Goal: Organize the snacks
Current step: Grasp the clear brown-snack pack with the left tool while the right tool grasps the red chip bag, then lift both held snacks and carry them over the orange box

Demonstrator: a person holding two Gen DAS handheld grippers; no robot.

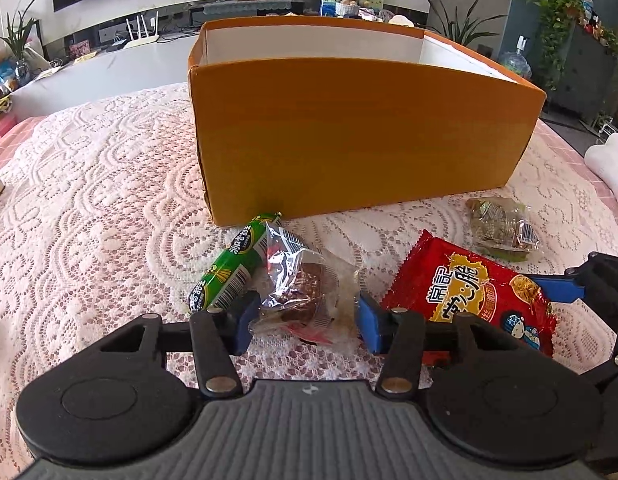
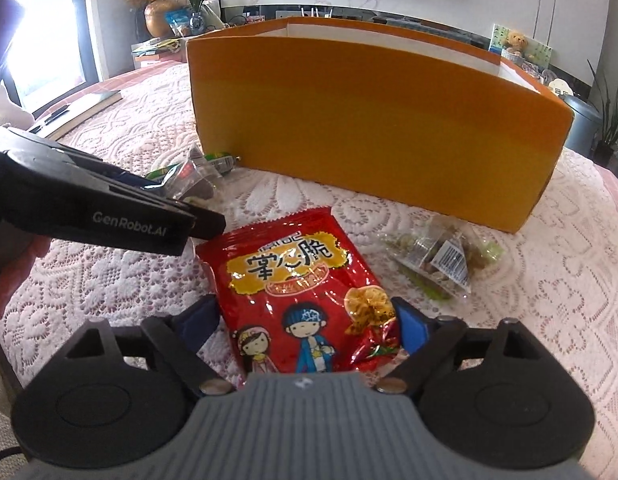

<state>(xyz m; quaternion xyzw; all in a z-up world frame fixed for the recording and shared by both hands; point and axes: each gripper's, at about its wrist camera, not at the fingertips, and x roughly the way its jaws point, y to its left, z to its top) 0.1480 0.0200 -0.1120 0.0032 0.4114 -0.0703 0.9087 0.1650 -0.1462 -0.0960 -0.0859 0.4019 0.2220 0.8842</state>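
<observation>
Snacks: lay on the lace cloth [image 1: 89, 200] before the tall orange cardboard box [image 1: 361, 136].
Red crinkly foil packet [image 2: 297, 300]: flat between the right gripper's [image 2: 305, 324] apart jaws.
Clear-wrapped brown cake [image 1: 305, 292]: between the left gripper's [image 1: 303, 316] jaws, contact unclear.
Green sausage stick [image 1: 229, 272]: touching the cake's left side.

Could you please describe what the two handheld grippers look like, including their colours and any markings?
Both look alike: the left gripper and right gripper have blue pads on black linkage bars with silver pivot pins, two round black discs and a ribbed grey body bearing a small white logo. Seen from the right wrist, the left gripper's black side reads "GenRobot.AI" in grey-white letters.
</observation>
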